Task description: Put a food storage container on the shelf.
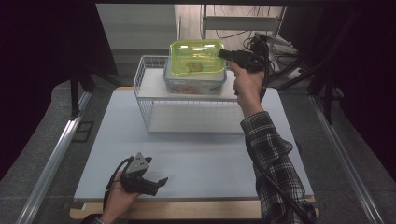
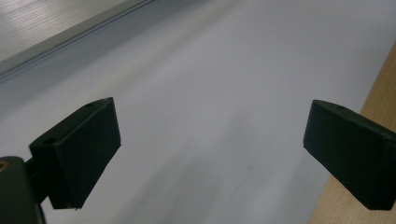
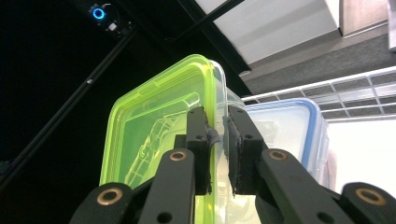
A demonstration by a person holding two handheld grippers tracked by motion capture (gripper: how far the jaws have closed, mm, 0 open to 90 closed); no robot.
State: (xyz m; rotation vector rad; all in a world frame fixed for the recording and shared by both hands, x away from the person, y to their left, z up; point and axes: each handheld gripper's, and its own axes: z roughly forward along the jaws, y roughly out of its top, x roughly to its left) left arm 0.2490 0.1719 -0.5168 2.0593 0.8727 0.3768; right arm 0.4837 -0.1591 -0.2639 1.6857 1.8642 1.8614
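A clear container with a lime-green lid [image 1: 195, 57] is held tilted just above a blue-lidded container [image 1: 194, 84]. The blue-lidded one stands on the top shelf of a white wire rack [image 1: 144, 88]. My right gripper [image 1: 225, 54] is at the green lid's right edge. In the right gripper view its jaws [image 3: 217, 135] are clamped on the rim of the green-lidded container [image 3: 154, 135], with the blue-lidded container [image 3: 285, 123] behind it. My left gripper [image 1: 161, 182] rests low at the table's near left, its jaws [image 2: 210, 135] wide apart with nothing between them.
The white tabletop [image 1: 201, 158] stretches in front of the rack, with a wooden edge [image 1: 187, 210] nearest the person. Metal rails [image 1: 56, 154] run along both sides. Dark frames and cables [image 1: 280, 51] stand behind the rack at the right.
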